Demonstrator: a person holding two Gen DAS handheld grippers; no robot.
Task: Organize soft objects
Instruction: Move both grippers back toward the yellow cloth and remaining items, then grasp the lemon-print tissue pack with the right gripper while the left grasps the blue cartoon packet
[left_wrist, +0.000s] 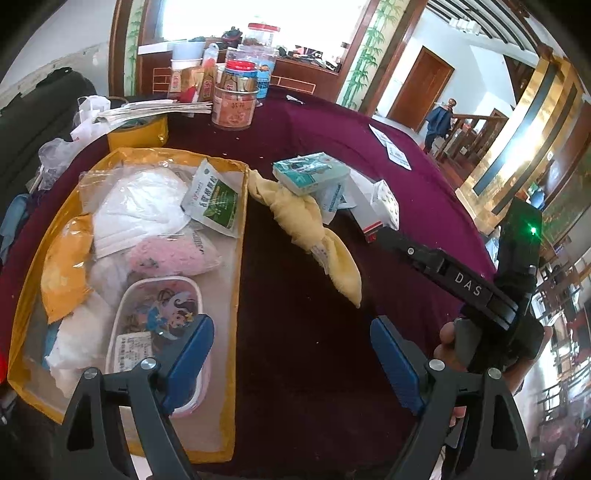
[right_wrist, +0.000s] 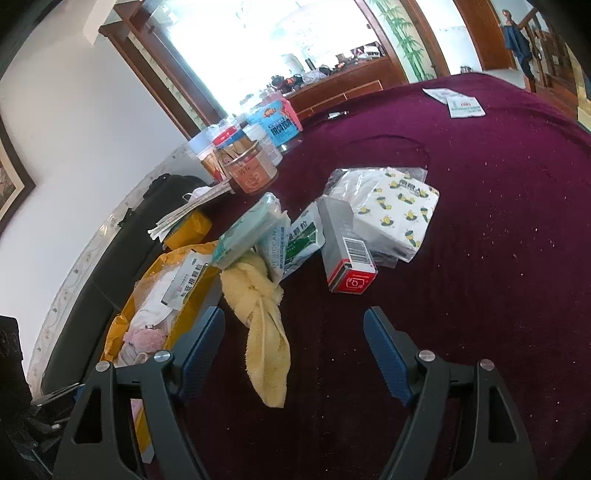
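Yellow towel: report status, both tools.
Left tool open, empty. Right tool open, empty. Yellow towel knotted, on the table beside the bag. Tissue pack rests on its far end.

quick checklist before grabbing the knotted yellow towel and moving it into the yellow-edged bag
1. Right gripper open and empty: ok.
2. Left gripper open and empty: ok.
3. Knotted yellow cloth towel lying between the right fingers' line of approach, its loose tail nearest: ok.
4. Towel free to lift: not ok, the teal tissue packet rests on its knotted end.
5. Room in the clear yellow-edged bag: cannot tell, white masks and the cartoon-print pouch already fill much of it.
6. Bag mouth facing the towel: cannot tell.
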